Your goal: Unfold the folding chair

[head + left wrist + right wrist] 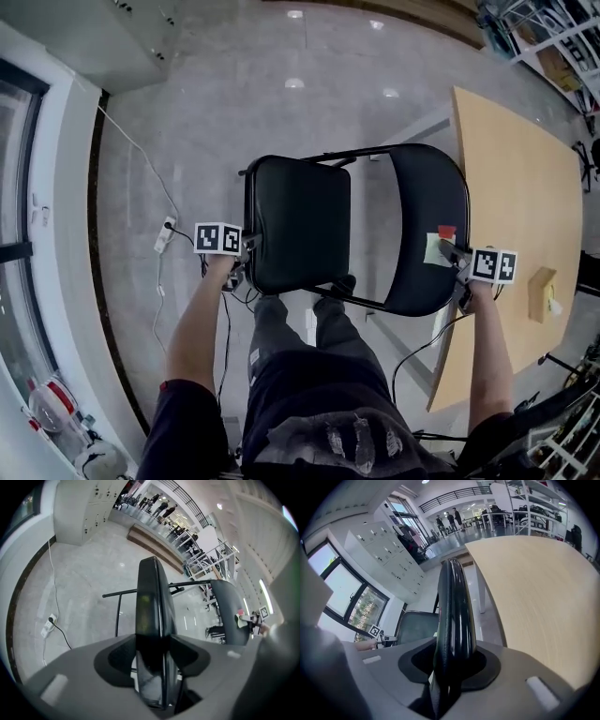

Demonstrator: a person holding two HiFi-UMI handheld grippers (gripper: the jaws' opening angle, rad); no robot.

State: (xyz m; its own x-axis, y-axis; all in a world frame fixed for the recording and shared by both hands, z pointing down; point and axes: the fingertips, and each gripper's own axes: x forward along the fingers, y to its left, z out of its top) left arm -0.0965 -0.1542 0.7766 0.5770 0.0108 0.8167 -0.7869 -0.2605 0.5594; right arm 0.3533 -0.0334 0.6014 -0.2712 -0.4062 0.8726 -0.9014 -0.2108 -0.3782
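I see the black folding chair from above in the head view, partly opened. Its square padded seat [298,225] lies at the left and its rounded backrest [429,230] at the right, with thin black frame tubes [349,157] joining them. My left gripper [251,246] is shut on the seat's left edge, and that edge [152,597] runs up between its jaws in the left gripper view. My right gripper [454,255] is shut on the backrest's right edge, next to a green and red tag [437,244]. The glossy backrest rim [453,606] fills the right gripper's jaws.
A light wooden table [525,178] stands close to the chair's right, with a small wooden block [541,293] on it. A white power strip [165,234] and its cables lie on the grey floor at the left. A window wall runs along the far left. The person's legs are below the chair.
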